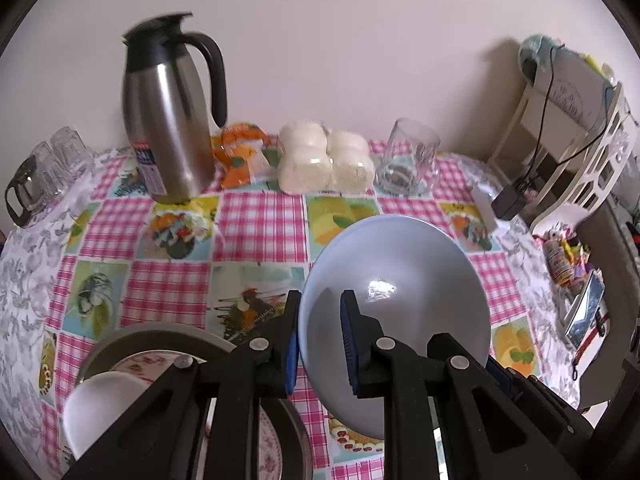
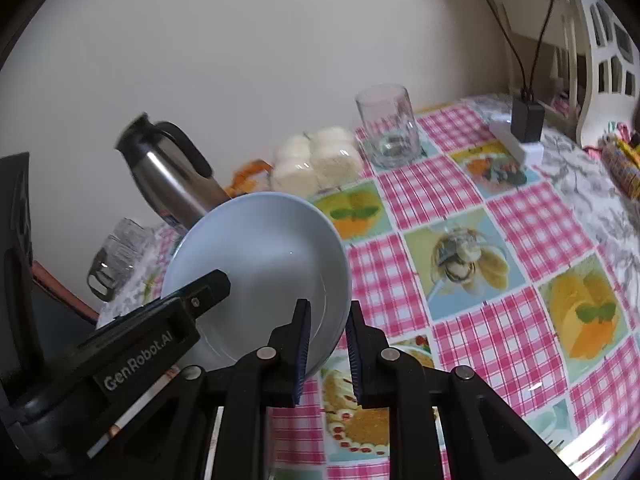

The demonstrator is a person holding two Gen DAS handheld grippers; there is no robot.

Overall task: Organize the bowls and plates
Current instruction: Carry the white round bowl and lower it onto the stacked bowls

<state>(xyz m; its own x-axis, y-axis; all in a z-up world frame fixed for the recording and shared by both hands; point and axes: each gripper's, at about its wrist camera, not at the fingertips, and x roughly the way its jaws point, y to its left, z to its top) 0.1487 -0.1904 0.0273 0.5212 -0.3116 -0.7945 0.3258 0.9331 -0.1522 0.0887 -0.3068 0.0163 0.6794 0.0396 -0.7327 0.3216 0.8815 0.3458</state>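
We hold the blue bowl [image 1: 394, 304] with both tools at once. The left tool [image 1: 320, 336] is nearly closed, with the rim of the bowl between its blue pads; the right tool [image 2: 328, 344] grips the opposite rim in the same way, narrow, one pad inside the bowl and one outside. The bowl hangs tilted above the tabletop [image 1: 256, 224], not resting on it, as far as we can judge.

Just under the left tool we see a white bowl [image 1: 100, 408] lying on a flowered plate [image 1: 272, 440], which sits on a grey plate [image 1: 160, 332]. We think the blue bowl belongs on this stack.

What can go wrong: each tool pinches only a thin, smooth edge, so if the two hands move at different speed the bowl can twist and slip out. If it comes down tilted, it can knock the white bowl or land crooked. The steel jug [image 1: 172, 120] and the empty glass [image 1: 408, 160] stand farther back, well apart, so we see little danger there.

Further away are a pack of pale buns [image 1: 324, 164] and an orange packet [image 1: 240, 152] near the wall.

The tools cover most of the stack, so we cannot count the plates. The glasses at the far left edge [image 1: 44, 176] are blurred and distorted. Whether the bowl is empty we see only from the right side; it appears empty.
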